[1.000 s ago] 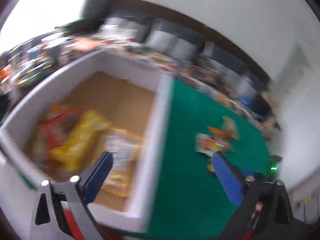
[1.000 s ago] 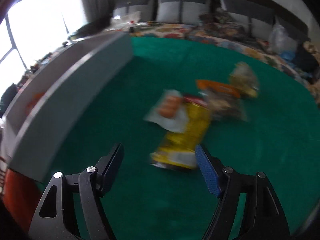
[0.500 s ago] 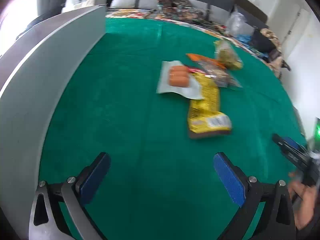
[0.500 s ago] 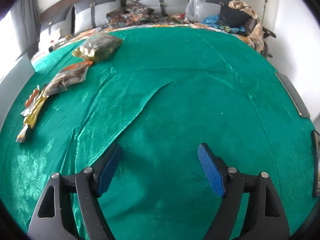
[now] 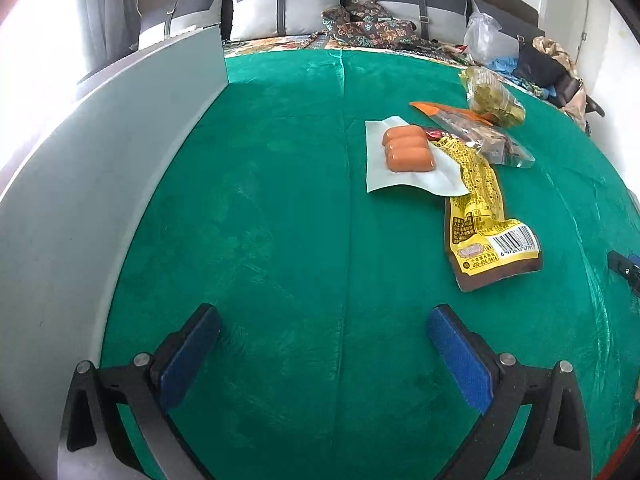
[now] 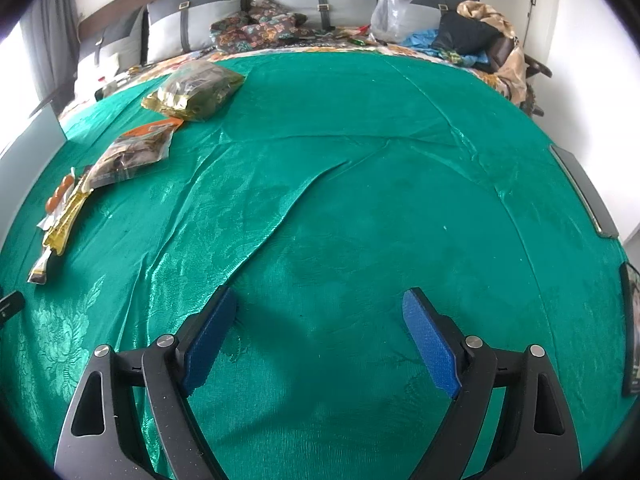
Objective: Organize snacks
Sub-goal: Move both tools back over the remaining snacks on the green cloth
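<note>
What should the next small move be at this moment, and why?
Probably bring the left gripper forward and to the right, toward the yellow snack packet. Its jaws stand open over bare green cloth with nothing between them, and that packet is the nearest of the four snacks left outside the grey box. The right gripper, also open and empty, sits farther from the pile.

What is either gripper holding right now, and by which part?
Nothing. The left gripper and the right gripper both stand open over bare green cloth; the snack packets lie untouched.
</note>
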